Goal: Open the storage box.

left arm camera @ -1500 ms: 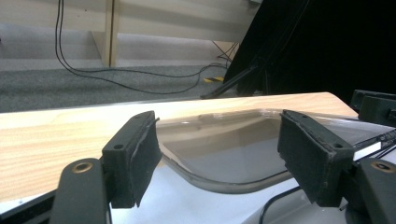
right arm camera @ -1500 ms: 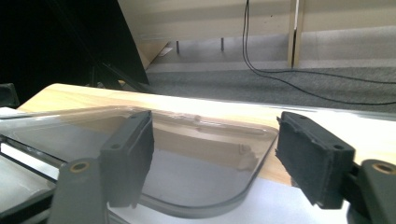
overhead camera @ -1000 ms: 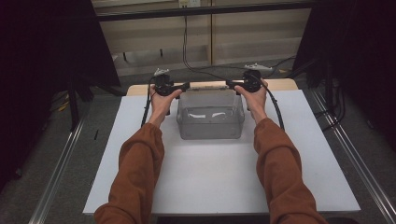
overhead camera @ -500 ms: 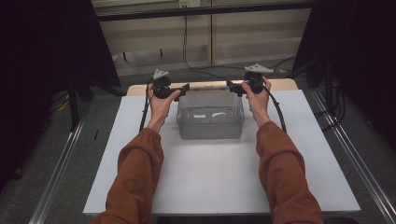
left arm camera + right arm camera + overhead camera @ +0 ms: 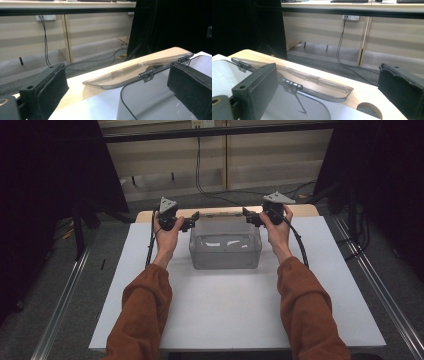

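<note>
A clear plastic box (image 5: 225,251) stands at the back middle of the white board (image 5: 225,320). Its hinged lid (image 5: 220,213) lies flat, swung open backward onto the wooden strip. My left gripper (image 5: 194,221) is at the box's back left corner and my right gripper (image 5: 246,215) at its back right corner. Both point inward at the lid's ends. Their jaws have just been opening and grip nothing. In the left gripper view the lid (image 5: 117,79) lies beyond the wide-apart pads (image 5: 53,82). The right gripper view shows the lid (image 5: 319,86) and its hinges past the pads (image 5: 259,82).
A wooden strip (image 5: 305,210) runs behind the board, with a round hole (image 5: 369,107) near its right end. Metal rails (image 5: 60,305) run along both sides of the table. Cables (image 5: 200,175) hang down to the floor behind. Black stands rise at the far left and right.
Both hands have drawn outward and slightly up, away from the lid's ends. The jaws stand wider than before. The lid stays lying open behind the box.
</note>
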`<state>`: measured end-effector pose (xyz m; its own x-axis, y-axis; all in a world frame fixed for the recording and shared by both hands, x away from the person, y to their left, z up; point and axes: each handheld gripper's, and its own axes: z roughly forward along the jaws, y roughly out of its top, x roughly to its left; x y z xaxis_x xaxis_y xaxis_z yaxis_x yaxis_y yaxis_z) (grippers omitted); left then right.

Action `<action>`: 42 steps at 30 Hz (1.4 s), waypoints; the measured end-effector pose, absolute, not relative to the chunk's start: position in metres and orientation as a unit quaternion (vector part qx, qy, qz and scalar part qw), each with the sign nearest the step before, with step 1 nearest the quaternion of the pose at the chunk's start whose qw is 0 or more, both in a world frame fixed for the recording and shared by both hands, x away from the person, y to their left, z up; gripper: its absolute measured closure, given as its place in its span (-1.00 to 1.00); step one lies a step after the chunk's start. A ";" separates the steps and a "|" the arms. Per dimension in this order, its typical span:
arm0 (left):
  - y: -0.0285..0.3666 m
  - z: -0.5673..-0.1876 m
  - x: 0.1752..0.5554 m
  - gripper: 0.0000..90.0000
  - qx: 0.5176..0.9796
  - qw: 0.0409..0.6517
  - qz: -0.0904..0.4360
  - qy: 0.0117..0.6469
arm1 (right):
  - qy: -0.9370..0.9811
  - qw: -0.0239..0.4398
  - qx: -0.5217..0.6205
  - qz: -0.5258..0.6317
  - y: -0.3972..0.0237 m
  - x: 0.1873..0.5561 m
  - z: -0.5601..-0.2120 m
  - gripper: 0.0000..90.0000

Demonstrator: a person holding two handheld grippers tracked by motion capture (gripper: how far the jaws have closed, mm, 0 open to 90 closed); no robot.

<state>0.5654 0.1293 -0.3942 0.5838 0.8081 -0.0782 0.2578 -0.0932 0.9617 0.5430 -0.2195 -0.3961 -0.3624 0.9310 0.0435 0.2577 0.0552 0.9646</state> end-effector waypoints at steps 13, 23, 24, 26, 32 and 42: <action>0.134 -0.397 0.546 -0.94 0.697 0.556 0.249 0.378 | 0.643 0.361 0.442 0.511 -0.222 0.521 -0.390 -1.00; 0.134 -0.398 0.523 -0.93 0.682 0.573 0.268 0.368 | 0.641 0.361 0.442 0.514 -0.221 0.503 -0.393 -0.99; 0.134 -0.398 0.519 -0.93 0.674 0.582 0.272 0.365 | 0.640 0.360 0.442 0.515 -0.220 0.502 -0.394 -0.99; 0.134 -0.399 0.513 -0.93 0.678 0.582 0.265 0.363 | 0.642 0.358 0.439 0.517 -0.217 0.496 -0.396 -1.00; 0.137 -0.398 0.502 -0.92 0.676 0.584 0.266 0.362 | 0.648 0.362 0.429 0.515 -0.212 0.485 -0.398 -1.00; 0.143 -0.394 0.482 -0.89 0.677 0.591 0.264 0.351 | 0.645 0.371 0.412 0.526 -0.209 0.466 -0.398 -0.99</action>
